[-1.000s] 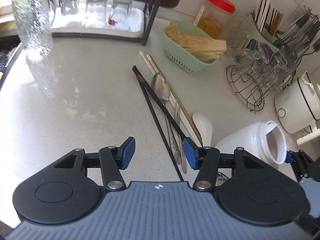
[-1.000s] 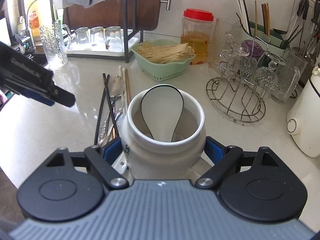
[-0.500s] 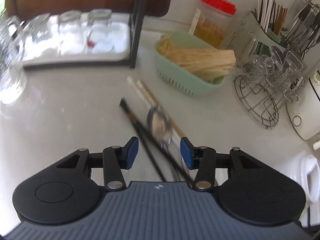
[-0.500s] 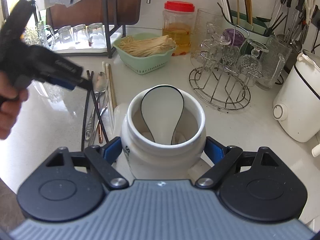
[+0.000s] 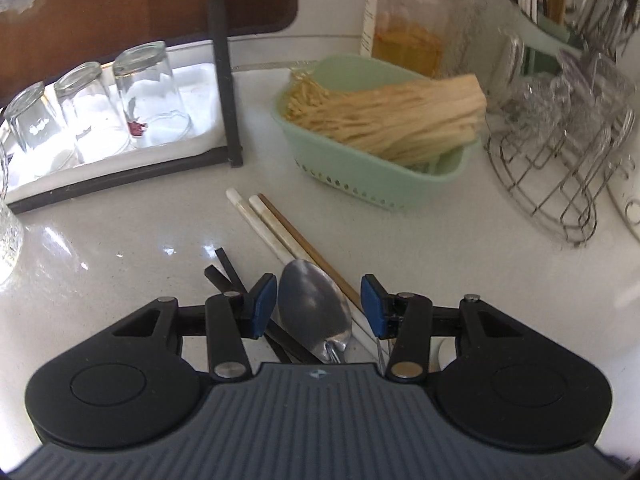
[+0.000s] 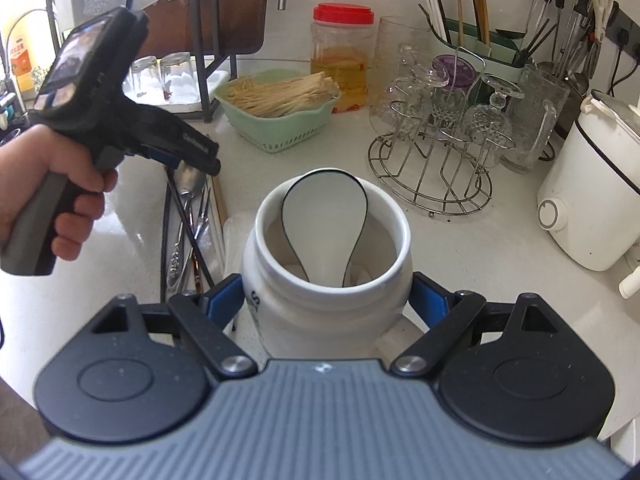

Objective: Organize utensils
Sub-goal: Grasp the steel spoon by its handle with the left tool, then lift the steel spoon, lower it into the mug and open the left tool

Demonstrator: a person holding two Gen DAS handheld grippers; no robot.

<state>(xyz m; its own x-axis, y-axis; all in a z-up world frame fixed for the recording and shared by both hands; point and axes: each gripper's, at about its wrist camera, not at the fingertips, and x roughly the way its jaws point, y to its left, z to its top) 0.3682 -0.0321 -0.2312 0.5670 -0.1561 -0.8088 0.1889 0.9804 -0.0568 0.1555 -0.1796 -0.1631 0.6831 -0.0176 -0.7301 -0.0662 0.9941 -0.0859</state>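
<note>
Jaws straddling metal spoon (image 5: 312, 308), jar (image 6: 326, 280) gripped elsewhere

Metal spoon (image 5: 312, 312) on the counter (image 5: 120, 232) between the left gripper's (image 5: 318, 306) fingers, chopsticks (image 5: 276, 228) just ahead, noodle basket (image 5: 360, 168) beyond, jar (image 6: 328, 280) between the right gripper's (image 6: 328, 300) fingers, ceramic spoon (image 6: 324, 220) inside, glass rack (image 6: 432, 168) ahead-right.

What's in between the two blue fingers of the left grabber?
A metal spoon's bowl sits in the left gripper's open gap, untouched. Black chopsticks pass by its left pad. The left wrist view shows it.
</note>
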